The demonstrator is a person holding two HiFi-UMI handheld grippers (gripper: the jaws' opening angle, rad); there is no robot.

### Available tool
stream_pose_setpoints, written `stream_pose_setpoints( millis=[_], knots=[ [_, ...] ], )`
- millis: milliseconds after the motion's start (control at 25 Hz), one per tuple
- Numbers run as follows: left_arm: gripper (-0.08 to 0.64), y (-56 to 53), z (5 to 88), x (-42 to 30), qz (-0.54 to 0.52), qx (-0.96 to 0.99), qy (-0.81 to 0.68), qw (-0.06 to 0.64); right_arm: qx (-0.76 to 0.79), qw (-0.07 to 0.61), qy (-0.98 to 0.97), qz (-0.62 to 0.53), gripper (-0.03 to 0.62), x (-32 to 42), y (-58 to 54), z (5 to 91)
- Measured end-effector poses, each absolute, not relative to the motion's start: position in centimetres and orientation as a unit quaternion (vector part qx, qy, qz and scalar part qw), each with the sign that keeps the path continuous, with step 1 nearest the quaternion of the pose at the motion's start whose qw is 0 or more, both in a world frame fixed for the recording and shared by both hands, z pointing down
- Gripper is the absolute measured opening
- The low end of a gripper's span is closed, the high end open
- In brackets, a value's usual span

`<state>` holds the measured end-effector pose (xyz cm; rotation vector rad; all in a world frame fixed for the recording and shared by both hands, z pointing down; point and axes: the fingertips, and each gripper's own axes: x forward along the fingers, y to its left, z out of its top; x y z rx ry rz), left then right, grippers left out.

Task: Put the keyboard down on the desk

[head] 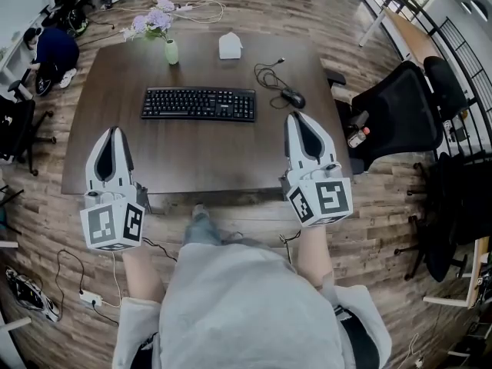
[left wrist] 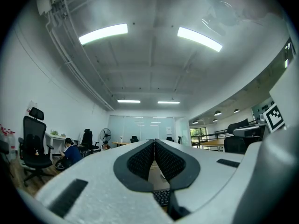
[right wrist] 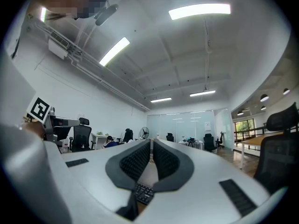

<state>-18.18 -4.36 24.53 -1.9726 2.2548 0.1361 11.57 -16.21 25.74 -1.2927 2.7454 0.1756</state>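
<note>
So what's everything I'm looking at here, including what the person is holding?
desk: one, dark brown, centre
keyboard: one, black, lying flat mid-desk
mouse: one, black, corded, right of the keyboard
vase: one, pale green, far side of the desk
flowers: one bunch, purple, in the vase
white object: one, far side of the desk, too small to identify
office chairs: at least two, black, right of the desk
other person: one, dark blue top, low on the floor, far left
left gripper: one, white, shut, empty, at the desk's near-left edge
right gripper: one, white, shut, empty, near the mouse
</note>
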Motion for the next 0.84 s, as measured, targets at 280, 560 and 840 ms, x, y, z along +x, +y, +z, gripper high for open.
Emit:
stream_pose_setpoints(
  millis=[280,560,840],
  knots=[
    [0.011,-4.1,24.6,-17.0,0.049,-0.654,0.752,0.073,-0.424,0.056,0.902,0.062,0.015,12.6,-15.8,25.7],
    [0.011,-4.4,24.2,-16.2,0.053,-0.654,0.751,0.075,-0.426,0.059,0.901,0.062,0.015,13.4,-15.9,25.5],
    [0.011,-4.9,24.0,-15.4,0.051,-0.655,0.750,0.077,-0.424,0.058,0.902,0.065,0.015,13.9,-16.4,25.4]
  ],
)
